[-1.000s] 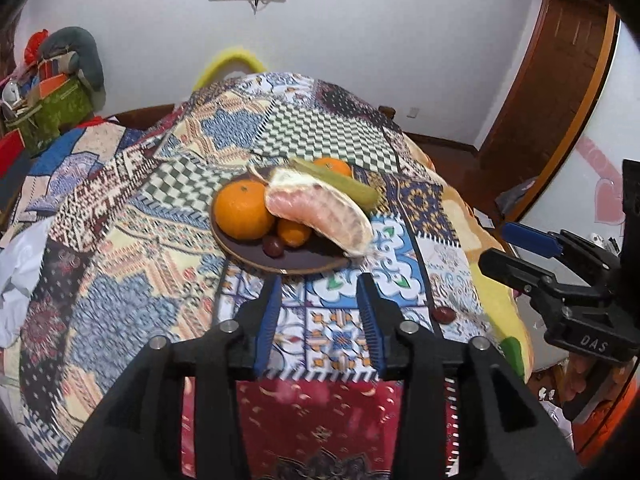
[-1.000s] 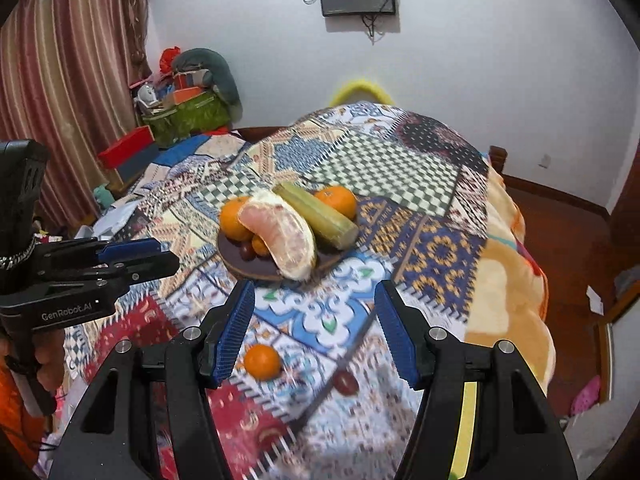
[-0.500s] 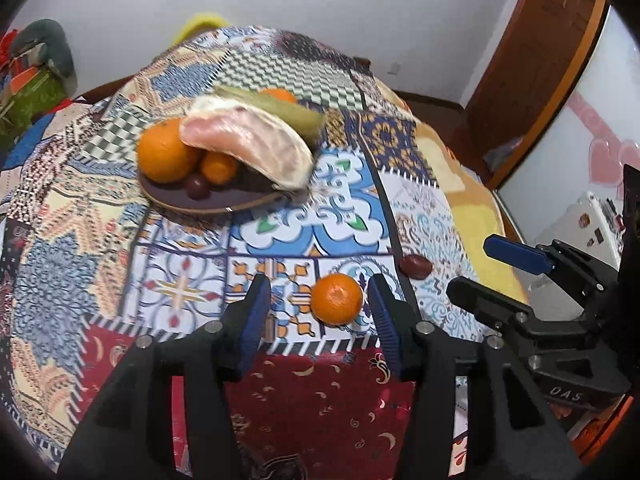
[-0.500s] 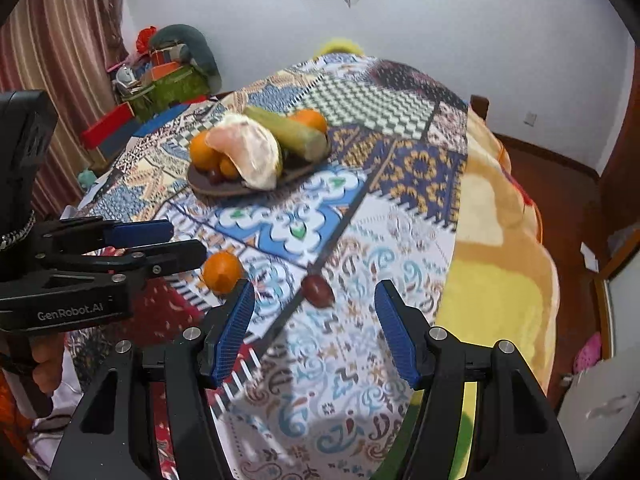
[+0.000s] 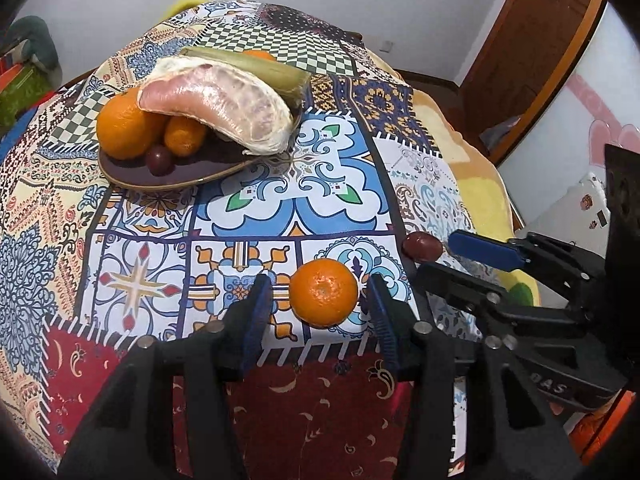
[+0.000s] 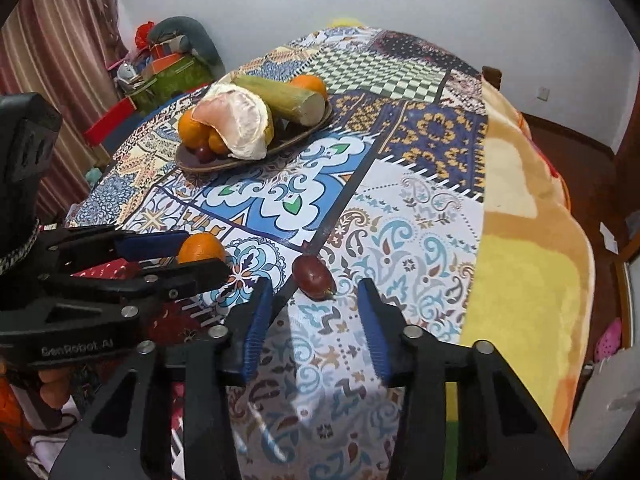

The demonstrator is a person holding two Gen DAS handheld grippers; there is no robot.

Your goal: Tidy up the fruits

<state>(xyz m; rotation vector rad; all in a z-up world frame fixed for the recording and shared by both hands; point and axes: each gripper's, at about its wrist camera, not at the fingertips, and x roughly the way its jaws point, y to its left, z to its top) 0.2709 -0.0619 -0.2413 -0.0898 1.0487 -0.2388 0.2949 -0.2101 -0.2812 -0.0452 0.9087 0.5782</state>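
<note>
A loose mandarin (image 5: 323, 293) lies on the patterned cloth, between the open fingers of my left gripper (image 5: 320, 300), untouched. It also shows in the right wrist view (image 6: 200, 249). A dark red plum-like fruit (image 6: 313, 276) lies just ahead of my open right gripper (image 6: 312, 312); it also shows in the left wrist view (image 5: 422, 246). A brown plate (image 5: 192, 168) further back holds an orange (image 5: 124, 128), a small mandarin, a dark fruit, a peeled pomelo piece (image 5: 224, 104) and a green stalk (image 6: 280, 98).
The table's right edge drops to a yellow blanket (image 6: 528, 240) and the floor. Boxes and clutter (image 6: 168, 68) stand at the far left by a curtain. A wooden door (image 5: 532, 48) is at the right.
Both grippers have moved forward and down toward the near table edge. The mandarin now sits between the left fingers, and the dark red fruit is close in front of the right fingers.
</note>
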